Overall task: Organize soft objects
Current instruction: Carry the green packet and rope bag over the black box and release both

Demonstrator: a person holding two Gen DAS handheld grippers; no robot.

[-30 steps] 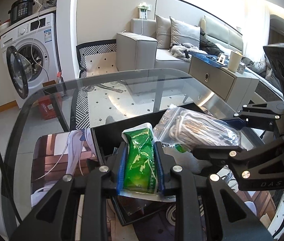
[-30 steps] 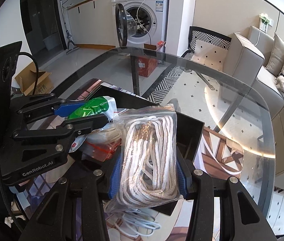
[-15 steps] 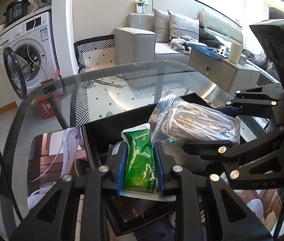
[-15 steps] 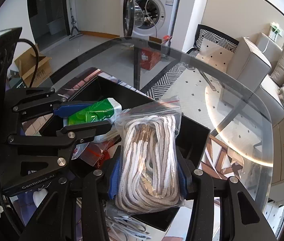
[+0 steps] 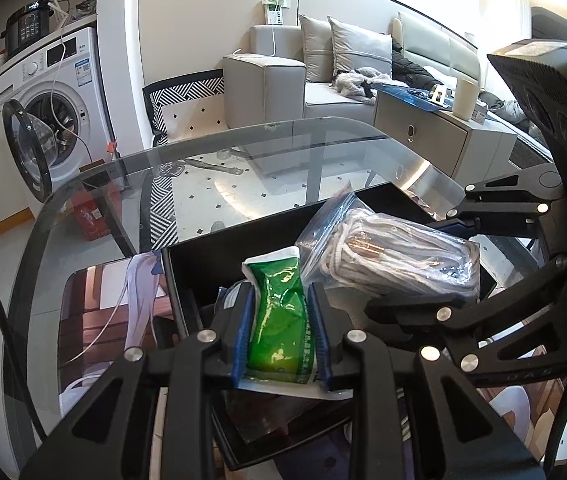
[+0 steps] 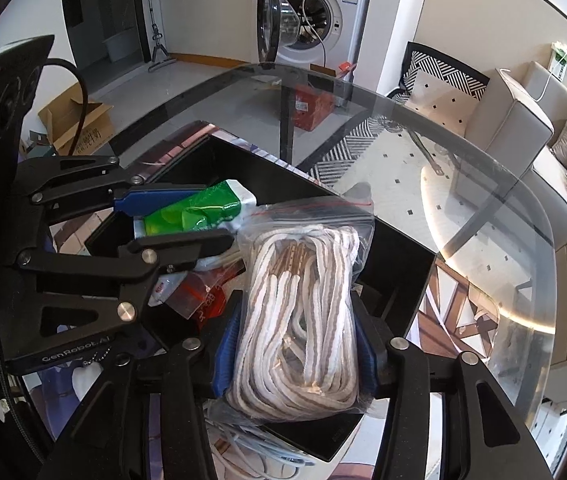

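My left gripper point(image 5: 281, 304) is shut on a green soft packet point(image 5: 279, 320) and holds it over a black open box point(image 5: 219, 252) on the glass table. My right gripper point(image 6: 295, 316) is shut on a clear zip bag of white rope point(image 6: 299, 312) and holds it over the same box point(image 6: 399, 264). The two grippers are side by side. The rope bag point(image 5: 387, 252) shows to the right in the left wrist view. The green packet point(image 6: 195, 210) and the left gripper point(image 6: 187, 220) show to the left in the right wrist view. A red-printed bag point(image 6: 199, 300) lies inside the box.
The round glass table point(image 6: 483, 200) carries a printed mat point(image 5: 95, 308) under the box. White cables point(image 6: 243, 448) lie at the near edge. A washing machine point(image 5: 47, 100), a grey sofa point(image 5: 283, 80) and a low cabinet point(image 5: 435, 136) stand beyond the table.
Both grippers have lowered a little toward the box with their loads, so the box now sits nearer and larger beneath them. Neither grip has changed.
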